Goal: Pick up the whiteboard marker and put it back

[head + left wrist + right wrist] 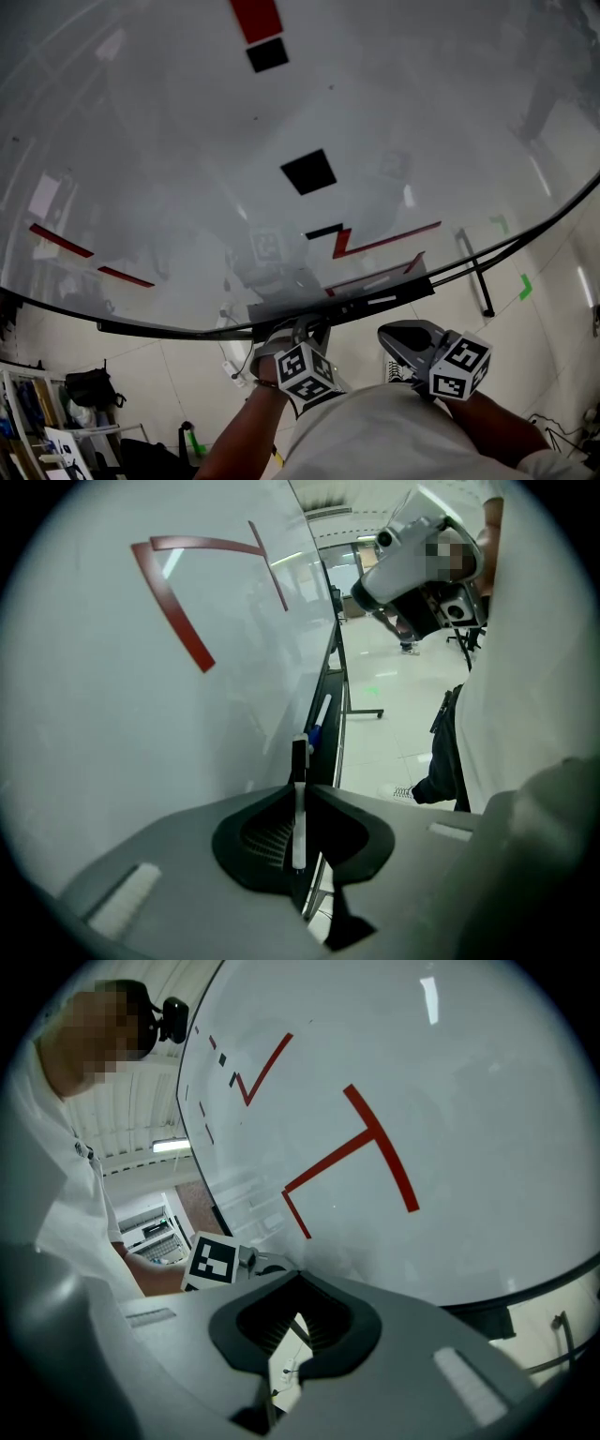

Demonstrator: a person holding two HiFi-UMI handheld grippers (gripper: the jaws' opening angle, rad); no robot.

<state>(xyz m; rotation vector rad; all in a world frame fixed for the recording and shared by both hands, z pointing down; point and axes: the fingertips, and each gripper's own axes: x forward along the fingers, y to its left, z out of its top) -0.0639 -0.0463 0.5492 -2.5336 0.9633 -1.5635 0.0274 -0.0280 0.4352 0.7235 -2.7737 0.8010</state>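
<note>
A white whiteboard marker (298, 822) with a black cap stands upright between the jaws of my left gripper (300, 789), which is shut on it. Its cap end pokes out just beside the board's dark tray (328, 705). A second marker (319, 719) with a blue cap lies further along that tray. In the head view my left gripper (307, 328) sits right under the tray (281, 314) and the held marker is hidden. My right gripper (401, 335) hovers to its right, below the tray; its jaws (300, 1279) meet with nothing between them.
The whiteboard (309, 141) carries red tape lines (375, 242) and black squares (307, 172). A white marker (380, 301) rests on the tray. The board's stand foot (476, 272) reaches over the tiled floor. A bag (89, 386) and racks stand at the lower left.
</note>
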